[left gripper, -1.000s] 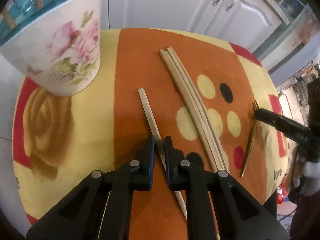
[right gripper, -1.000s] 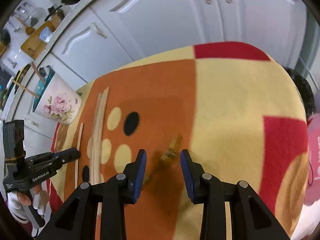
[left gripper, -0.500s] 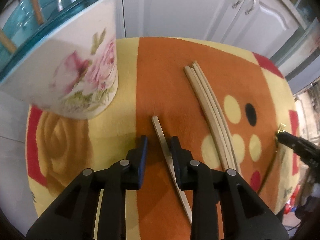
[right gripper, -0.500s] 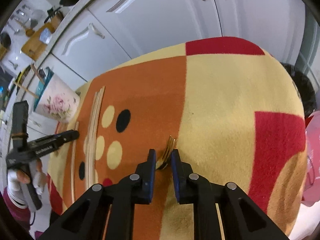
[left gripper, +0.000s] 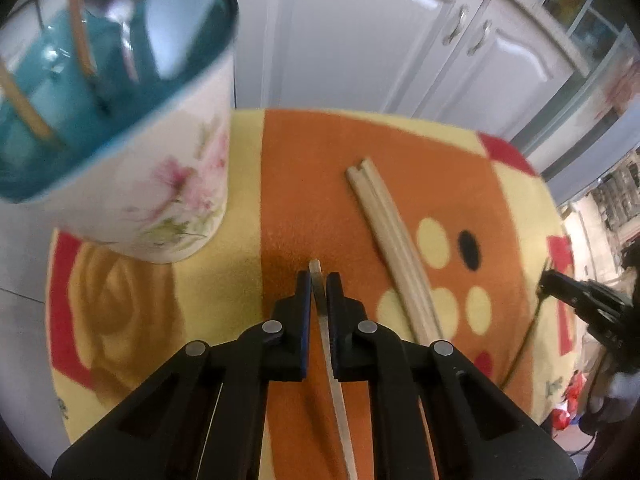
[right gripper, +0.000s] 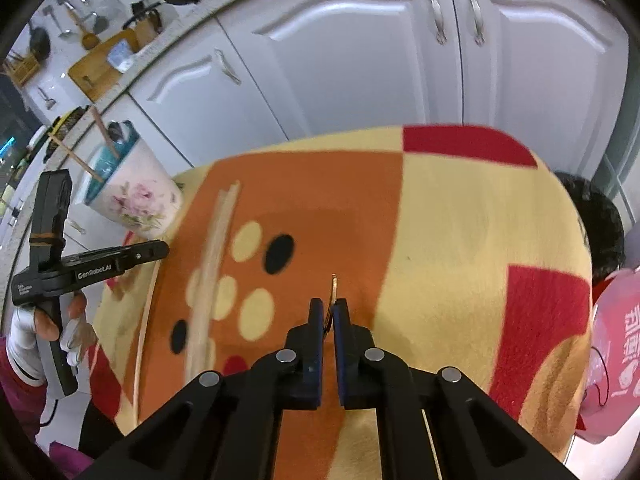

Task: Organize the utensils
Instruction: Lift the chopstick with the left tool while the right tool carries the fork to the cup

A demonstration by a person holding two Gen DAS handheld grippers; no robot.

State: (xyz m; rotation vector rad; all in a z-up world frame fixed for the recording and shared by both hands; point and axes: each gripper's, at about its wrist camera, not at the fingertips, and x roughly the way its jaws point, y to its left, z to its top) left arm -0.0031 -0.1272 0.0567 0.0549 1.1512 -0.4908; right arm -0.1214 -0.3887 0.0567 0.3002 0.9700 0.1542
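White kitchen cabinets behind a small table (left gripper: 248,184) under a loud orange-yellow cloth. Left wrist view: left tongs (left gripper: 319,292) pinching one chopstick (left gripper: 334,376), the floral cup (left gripper: 132,184) close by with a couple of utensils already inside, and a chopstick bundle (left gripper: 394,248) on the cloth waiting. Right wrist view: right tongs (right gripper: 328,316) clamped on the gold fork (right gripper: 331,296). I'd say roughly midway, nothing dropped in yet.
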